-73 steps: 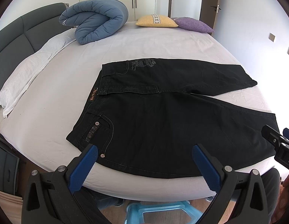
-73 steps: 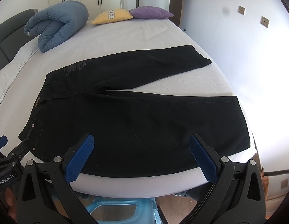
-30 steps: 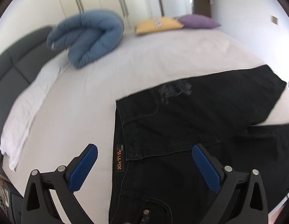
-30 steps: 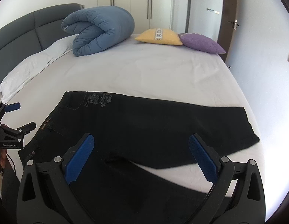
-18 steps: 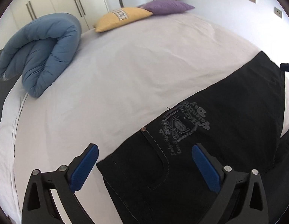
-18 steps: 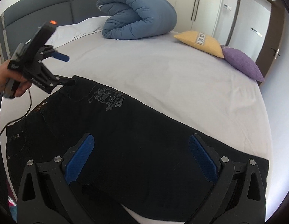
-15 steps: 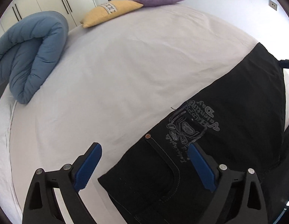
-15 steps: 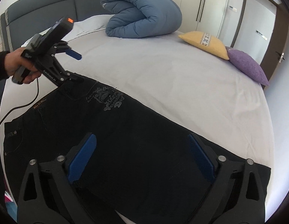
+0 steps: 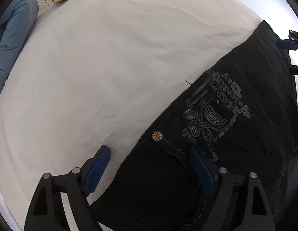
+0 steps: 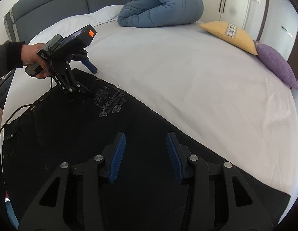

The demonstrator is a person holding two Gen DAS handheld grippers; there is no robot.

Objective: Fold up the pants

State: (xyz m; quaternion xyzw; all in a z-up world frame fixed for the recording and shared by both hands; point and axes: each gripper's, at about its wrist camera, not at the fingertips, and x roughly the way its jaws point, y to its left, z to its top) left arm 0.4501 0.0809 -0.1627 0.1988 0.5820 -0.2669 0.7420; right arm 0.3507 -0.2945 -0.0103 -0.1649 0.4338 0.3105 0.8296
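Black pants [image 9: 235,127] with a grey embroidered logo [image 10: 110,102] lie flat on the white bed. My left gripper [image 9: 149,165] is open low over the far waistband corner, one finger over the sheet and one over the pocket by a metal rivet [image 9: 157,136]. It also shows in the right wrist view [image 10: 89,79], straddling the pants' edge. My right gripper [image 10: 145,154] is open with its jaws partly narrowed, low over the far pant leg [image 10: 149,127]; its fingertips [image 9: 287,44] show at the right edge of the left wrist view.
The white bed sheet [image 10: 187,73] stretches beyond the pants. A rolled blue duvet [image 10: 160,3] lies at the headboard, with a yellow pillow [image 10: 229,32] and a purple pillow [image 10: 276,63] at the far right. A grey headboard [image 10: 52,2] stands at left.
Both grippers have dropped closer to the pants' far edge. The left has come down onto the waistband corner. The right gripper's jaws have narrowed.
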